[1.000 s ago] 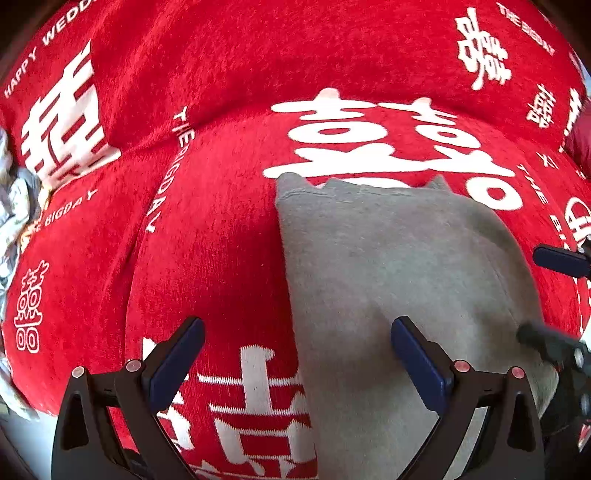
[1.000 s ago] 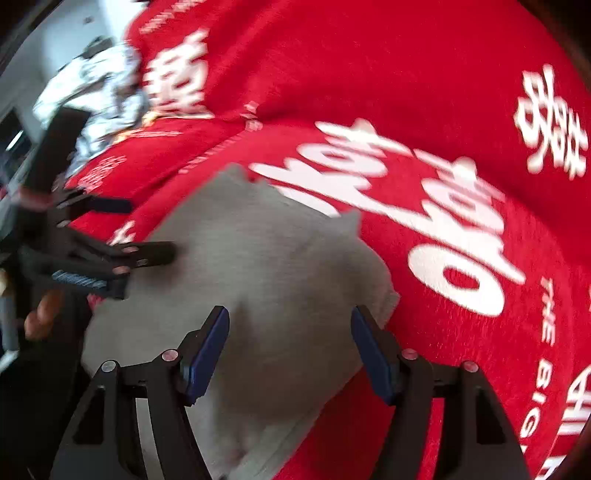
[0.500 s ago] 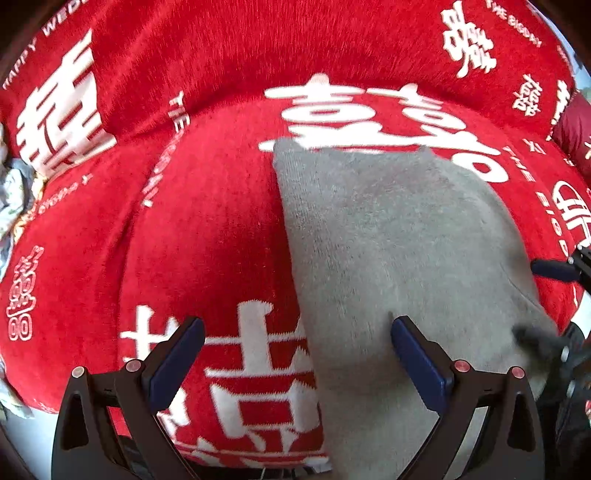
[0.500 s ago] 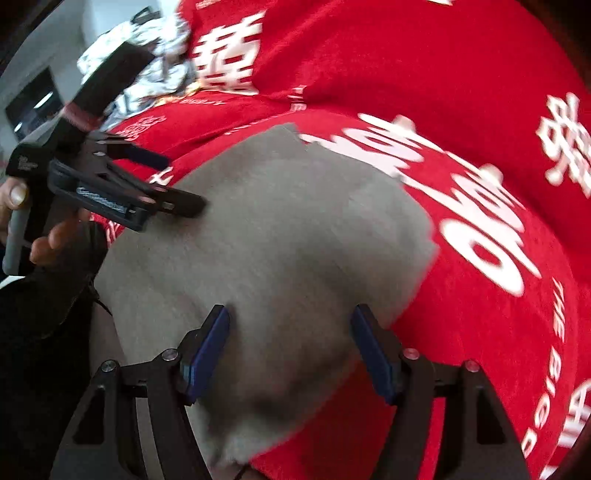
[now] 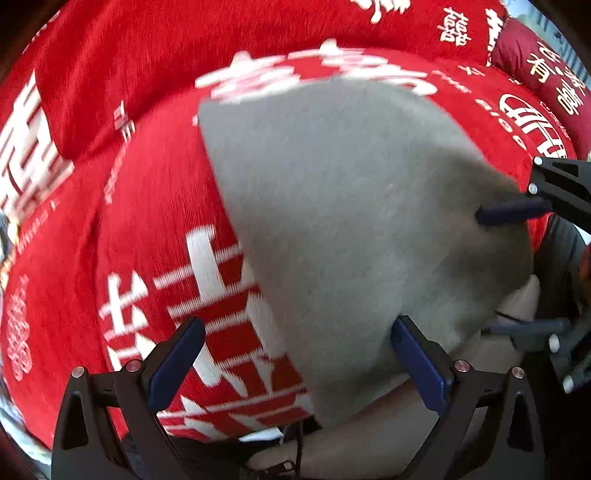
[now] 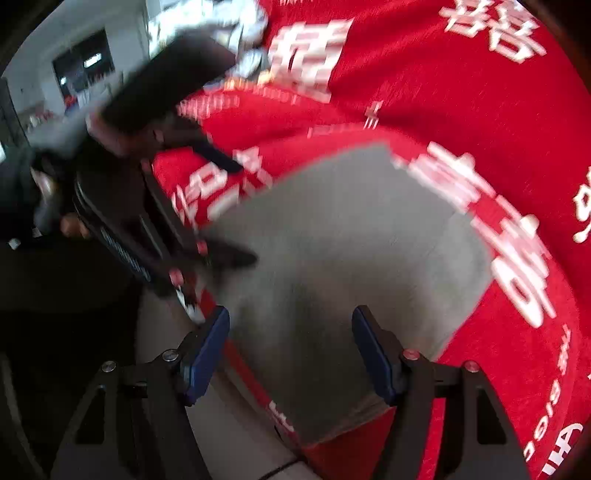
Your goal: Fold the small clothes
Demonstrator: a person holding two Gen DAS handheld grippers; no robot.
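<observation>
A grey cloth (image 5: 351, 206) lies flat on a red cover (image 5: 140, 192) with white characters, its near end hanging over the front edge. My left gripper (image 5: 297, 365) stands open above the cloth's near left edge, that edge running between its fingers without touching the pads. In the right wrist view my right gripper (image 6: 291, 354) is open over the near end of the grey cloth (image 6: 351, 240), pads clear of it. Each gripper shows in the other's view: the right gripper (image 5: 517, 269) at the cloth's right side, the left gripper (image 6: 225, 206) at its left. Both views are blurred.
A dark red cushion (image 5: 546, 74) sits at the back right. Crumpled silver material (image 6: 240, 22) lies beyond the cover at the back left. A hand (image 6: 70, 225) holds the left gripper. A pale surface (image 6: 221, 435) shows below the cover's front edge.
Both grippers have slid back toward the near end of the cloth and rolled, so the views tilt. The cloth has stayed put. Both pairs of jaws stay equally wide.
</observation>
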